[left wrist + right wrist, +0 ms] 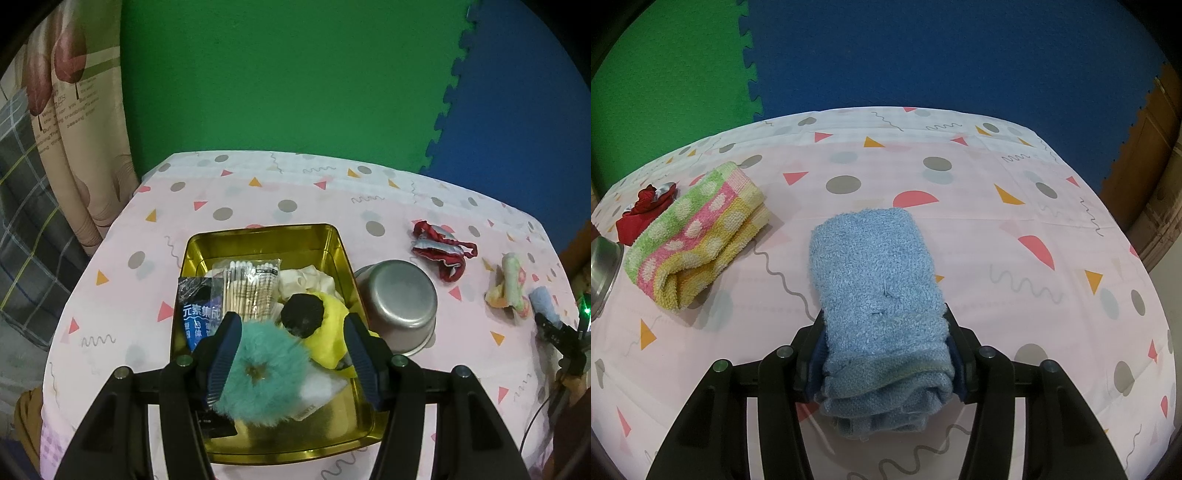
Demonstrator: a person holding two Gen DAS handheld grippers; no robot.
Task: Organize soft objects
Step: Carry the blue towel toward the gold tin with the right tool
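In the left wrist view a gold tin (258, 236) holds a teal fluffy scrunchie (264, 373), a yellow plush with a black pompom (332, 321), white cloth (306, 280) and a pack of cotton swabs (251, 288). My left gripper (291, 319) hangs just above the tin with its jaws wide; the teal scrunchie lies loose between them. In the right wrist view my right gripper (882, 314) is shut on the near end of a folded blue towel (875, 266), whose far end reaches out over the tablecloth.
A dotted green, pink and yellow towel (698, 229) and a red and silver scrunchie (644, 210) lie left of the blue towel. An upturned steel bowl (397, 299) stands right of the tin. A dark blue sachet (197, 314) lies in the tin's left side.
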